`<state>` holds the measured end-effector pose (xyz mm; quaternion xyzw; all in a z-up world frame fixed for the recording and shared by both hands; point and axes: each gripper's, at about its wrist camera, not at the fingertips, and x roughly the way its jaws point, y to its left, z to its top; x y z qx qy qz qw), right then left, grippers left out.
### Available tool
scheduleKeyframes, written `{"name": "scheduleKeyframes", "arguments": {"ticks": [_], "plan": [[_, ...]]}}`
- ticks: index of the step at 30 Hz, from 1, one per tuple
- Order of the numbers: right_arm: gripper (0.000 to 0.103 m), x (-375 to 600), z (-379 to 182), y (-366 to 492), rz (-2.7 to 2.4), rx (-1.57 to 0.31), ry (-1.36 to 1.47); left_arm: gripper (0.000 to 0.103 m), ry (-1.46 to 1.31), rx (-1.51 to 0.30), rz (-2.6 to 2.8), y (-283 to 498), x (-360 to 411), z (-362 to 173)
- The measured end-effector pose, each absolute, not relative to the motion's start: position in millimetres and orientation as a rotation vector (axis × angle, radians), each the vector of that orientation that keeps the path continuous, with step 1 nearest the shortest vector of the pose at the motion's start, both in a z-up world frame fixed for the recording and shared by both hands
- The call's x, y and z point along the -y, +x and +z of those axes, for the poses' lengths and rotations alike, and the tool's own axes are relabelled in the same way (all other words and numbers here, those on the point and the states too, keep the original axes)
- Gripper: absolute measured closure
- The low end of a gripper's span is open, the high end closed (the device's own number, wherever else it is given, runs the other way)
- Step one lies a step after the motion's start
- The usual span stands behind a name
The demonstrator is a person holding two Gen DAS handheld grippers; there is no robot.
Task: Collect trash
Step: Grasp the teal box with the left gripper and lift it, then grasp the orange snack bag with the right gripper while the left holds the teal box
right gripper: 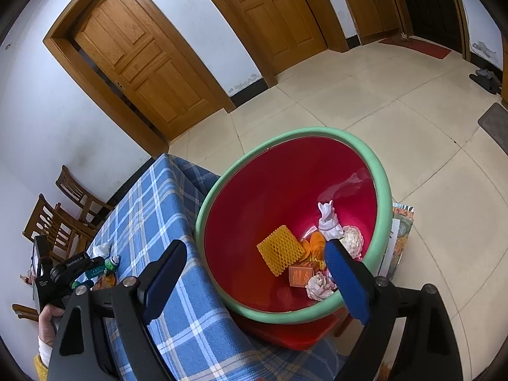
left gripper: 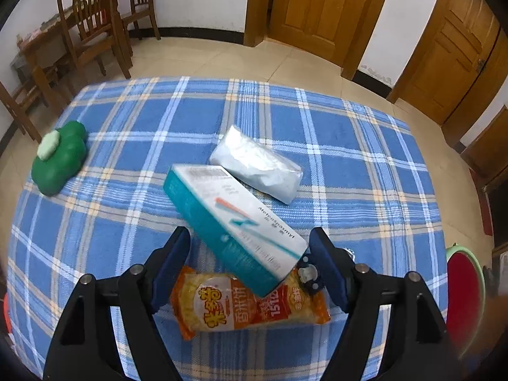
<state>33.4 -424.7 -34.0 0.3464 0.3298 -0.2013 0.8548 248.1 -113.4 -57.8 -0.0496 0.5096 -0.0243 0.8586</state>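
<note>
In the left wrist view my left gripper [left gripper: 249, 238] is open over the blue plaid table [left gripper: 127, 158]. A teal and white medicine box [left gripper: 235, 225] lies tilted between its fingers, resting on an orange snack wrapper [left gripper: 247, 308]; no finger visibly touches it. A silver foil packet [left gripper: 257, 165] lies beyond. In the right wrist view my right gripper [right gripper: 254, 250] is open and empty above a red bin with a green rim [right gripper: 384, 190] beside the table. The bin holds an orange foam net [right gripper: 279, 250], an orange box [right gripper: 301, 276] and crumpled tissues [right gripper: 320, 285].
A green flower-shaped object [left gripper: 60, 155] sits at the table's left. Wooden chairs [left gripper: 92, 28] and doors [left gripper: 314, 3] stand behind. The bin's edge [left gripper: 463, 273] shows at right in the left wrist view. The left gripper held by a hand [right gripper: 63, 276] shows in the right wrist view.
</note>
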Motion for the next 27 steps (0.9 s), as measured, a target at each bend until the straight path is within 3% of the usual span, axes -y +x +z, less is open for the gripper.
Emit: {"name": "scheduleKeyframes", "arguments": {"ticks": [4, 9, 11, 27], "plan": [[0.013, 424, -35, 34, -0.421, -0.697, 0.726, 0.028, -0.134, -1.074, -0.068, 249, 110, -62], [0.013, 423, -37, 36, -0.420, -0.704, 0.727, 0.065, -0.188, -1.063, -0.109, 245, 103, -62], [0.013, 422, -38, 36, -0.418, -0.706, 0.725, 0.070, -0.207, -1.052, -0.124, 242, 99, -61], [0.013, 379, -23, 59, -0.344, -0.723, 0.632, 0.077, -0.231, -0.936, -0.211, 186, 49, -37]]}}
